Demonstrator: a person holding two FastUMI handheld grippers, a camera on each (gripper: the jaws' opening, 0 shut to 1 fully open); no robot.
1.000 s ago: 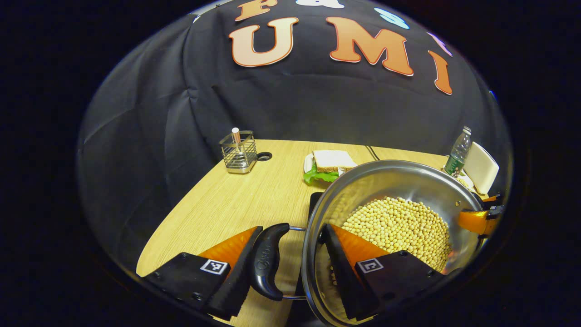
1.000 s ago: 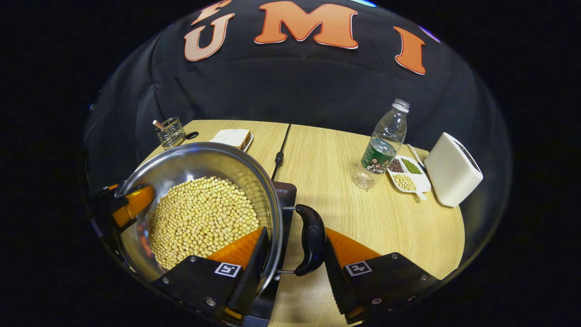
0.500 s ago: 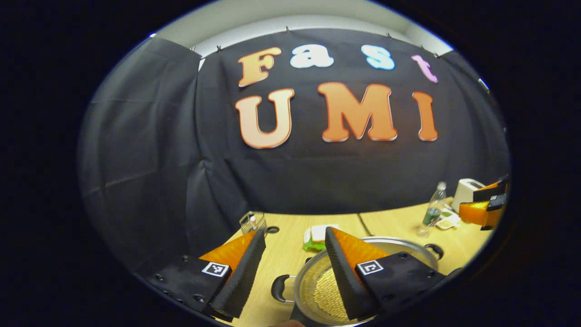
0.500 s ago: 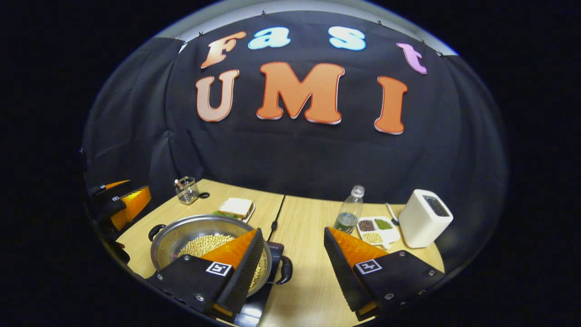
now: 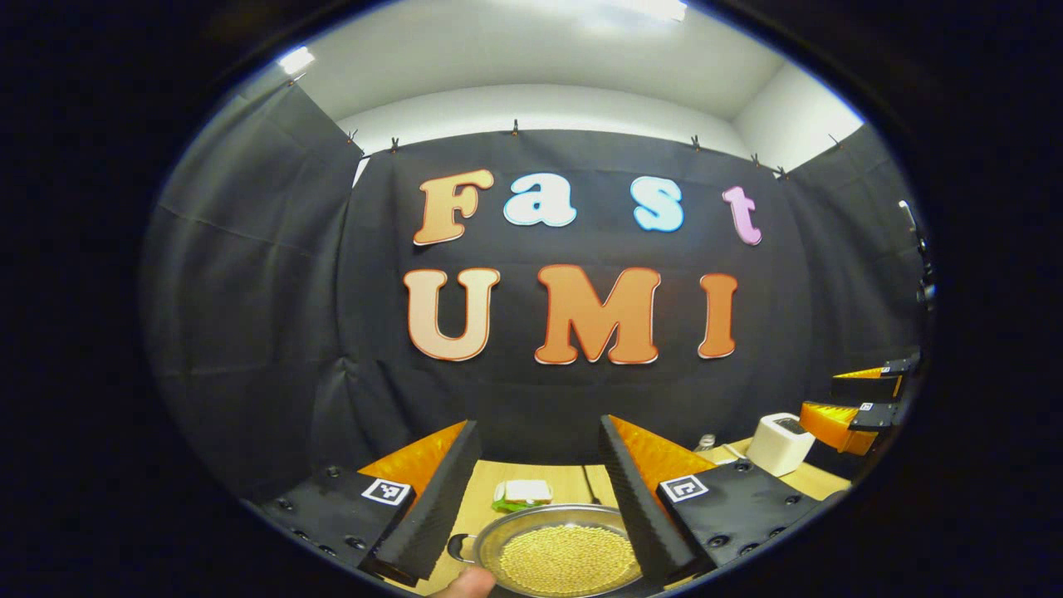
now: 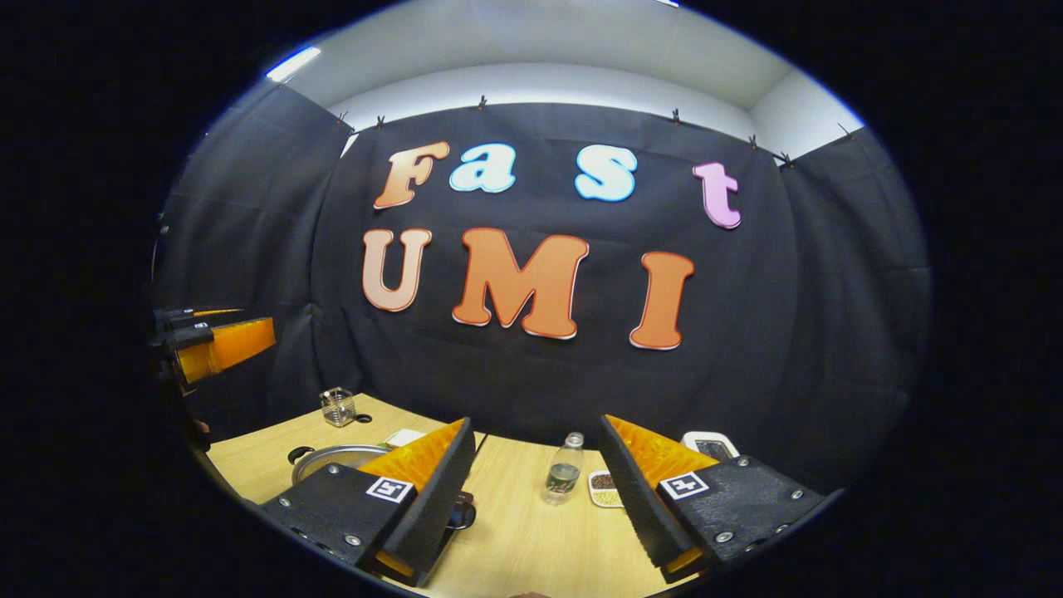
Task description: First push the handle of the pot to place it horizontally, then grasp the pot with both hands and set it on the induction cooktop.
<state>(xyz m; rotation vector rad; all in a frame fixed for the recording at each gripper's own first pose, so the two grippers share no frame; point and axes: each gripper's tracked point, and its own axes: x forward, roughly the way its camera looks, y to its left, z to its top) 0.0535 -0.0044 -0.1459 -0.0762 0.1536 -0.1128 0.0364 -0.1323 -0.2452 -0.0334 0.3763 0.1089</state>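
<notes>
A steel pot [image 5: 560,552] full of pale beans sits low in the left gripper view, its black side handle [image 5: 457,546] showing at the left. My left gripper [image 5: 538,453] hangs open high above it with nothing between its fingers. In the right gripper view the pot [image 6: 336,458] lies at the lower left, partly behind one finger, with a black handle [image 6: 461,517] peeking out on the right over the dark cooktop. My right gripper [image 6: 538,448] is open and raised well above the table. Each gripper appears at the edge of the other's view, the right one [image 5: 859,403] and the left one [image 6: 208,345].
On the wooden table [image 6: 531,540] stand a plastic bottle [image 6: 563,480], a small dish of beans [image 6: 604,490], a white toaster [image 5: 779,443], a wire holder [image 6: 337,407] and a sandwich plate [image 5: 523,493]. A fingertip [image 5: 465,583] shows at the bottom edge.
Both grippers let go of the pot's handles and rose up and back from the table. The pot stays below on the cooktop and looks much smaller now.
</notes>
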